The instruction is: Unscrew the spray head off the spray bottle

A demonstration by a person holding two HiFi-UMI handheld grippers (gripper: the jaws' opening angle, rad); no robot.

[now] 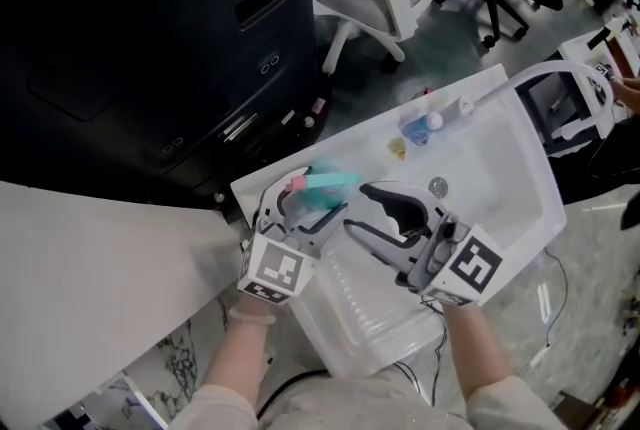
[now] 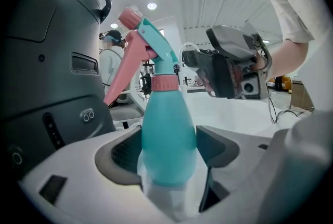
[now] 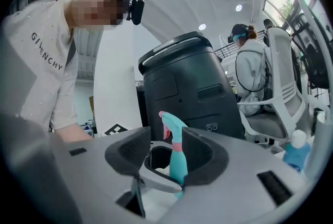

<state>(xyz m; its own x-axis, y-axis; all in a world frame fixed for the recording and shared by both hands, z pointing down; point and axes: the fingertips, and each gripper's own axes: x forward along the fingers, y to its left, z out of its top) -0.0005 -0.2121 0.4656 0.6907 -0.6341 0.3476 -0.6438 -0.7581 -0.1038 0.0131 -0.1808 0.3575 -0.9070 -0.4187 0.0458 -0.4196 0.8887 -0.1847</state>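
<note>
Teal and pink: the spray bottle (image 2: 166,134) has a teal body, full at the belly and narrowing to a pink collar (image 2: 165,83). The teal spray head (image 2: 156,48) with its pink trigger (image 2: 122,69) sits on the neck.
Where: upright over the left end of the white basin (image 1: 520,168), nozzle toward the black cabinet (image 1: 150,38). I cannot tell whether its base rests on anything.
Left gripper (image 2: 169,151): jaws wide, both pads against the bottle's belly.
Right gripper (image 3: 166,151): jaws apart, pressing on nothing. The bottle shows through the gap, beyond them.
Left gripper view only: the collar and trigger show close up, with the right gripper beside the spray head and clear of it.
Head view only: the basin holds a small blue bottle (image 1: 420,128), a yellow piece (image 1: 397,149) and a round metal disc (image 1: 438,186), all well apart from the spray bottle.
Right gripper view only: the holder's white shirt (image 3: 39,69) shows behind the left gripper.
</note>
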